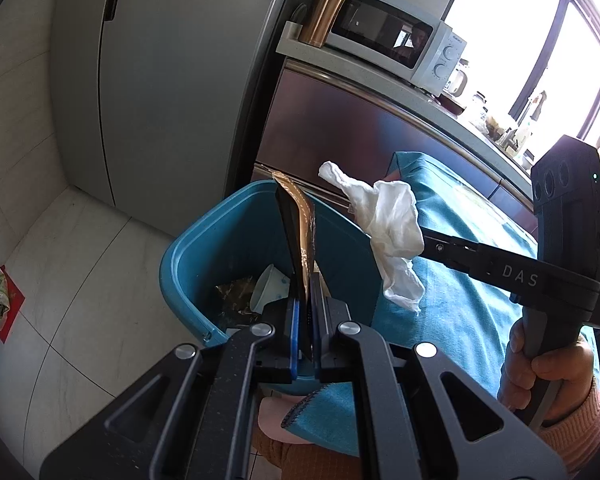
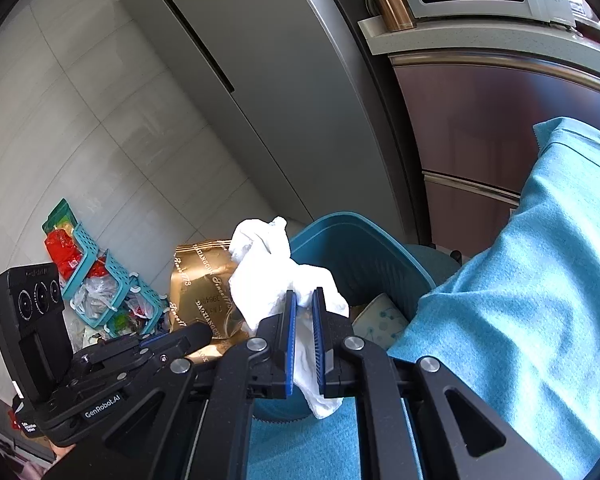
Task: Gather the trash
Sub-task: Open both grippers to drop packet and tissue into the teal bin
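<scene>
The glossy gold foil wrapper (image 2: 204, 288) looked crinkled and printed. The crumpled white tissue paper (image 1: 388, 224) was soft and matt. The smooth blue plastic bin (image 1: 188, 264) gleamed beside a napped teal cloth (image 2: 520, 280).

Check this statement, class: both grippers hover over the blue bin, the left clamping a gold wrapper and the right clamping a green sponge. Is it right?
One detail is wrong. The right gripper clamps a crumpled white tissue, not a green sponge, as the right wrist view shows. The left gripper does clamp the gold wrapper over the blue bin.
</scene>
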`<control>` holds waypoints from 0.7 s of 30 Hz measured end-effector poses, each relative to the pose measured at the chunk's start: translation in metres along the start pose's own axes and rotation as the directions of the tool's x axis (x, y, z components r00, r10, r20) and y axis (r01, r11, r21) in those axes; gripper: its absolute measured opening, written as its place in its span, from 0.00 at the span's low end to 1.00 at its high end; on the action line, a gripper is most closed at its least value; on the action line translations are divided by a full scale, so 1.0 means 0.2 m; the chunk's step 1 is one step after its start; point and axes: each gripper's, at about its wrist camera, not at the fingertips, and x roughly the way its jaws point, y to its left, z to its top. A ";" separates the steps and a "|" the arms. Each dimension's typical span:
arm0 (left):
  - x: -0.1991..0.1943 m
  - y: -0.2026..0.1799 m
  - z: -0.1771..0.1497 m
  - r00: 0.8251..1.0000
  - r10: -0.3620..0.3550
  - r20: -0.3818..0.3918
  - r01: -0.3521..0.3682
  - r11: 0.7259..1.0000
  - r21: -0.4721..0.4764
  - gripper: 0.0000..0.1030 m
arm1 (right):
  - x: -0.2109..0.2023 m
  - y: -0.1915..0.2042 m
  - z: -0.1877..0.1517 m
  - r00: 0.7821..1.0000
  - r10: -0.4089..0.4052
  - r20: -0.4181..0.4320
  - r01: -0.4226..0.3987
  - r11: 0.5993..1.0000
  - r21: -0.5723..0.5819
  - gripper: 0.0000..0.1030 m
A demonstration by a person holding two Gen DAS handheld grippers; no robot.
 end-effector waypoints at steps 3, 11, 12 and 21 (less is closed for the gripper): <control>0.02 0.01 0.00 1.000 0.006 -0.007 -0.006 1.000 -0.004 0.05 | 0.03 0.02 0.00 1.000 -0.010 -0.008 0.010 1.000 -0.004 0.07; 0.10 0.03 0.01 0.999 0.027 -0.028 -0.027 0.999 -0.018 0.05 | 0.10 0.02 0.00 0.998 -0.055 -0.038 0.055 0.998 0.003 0.13; 0.11 0.03 0.01 0.999 0.027 -0.031 -0.027 0.999 -0.018 0.05 | 0.11 0.02 0.00 0.997 -0.059 -0.041 0.059 0.998 0.009 0.13; 0.19 0.08 -0.02 0.998 0.020 -0.058 -0.022 0.999 -0.037 0.31 | 0.09 -0.02 -0.02 0.996 -0.081 -0.029 0.081 0.996 0.022 0.27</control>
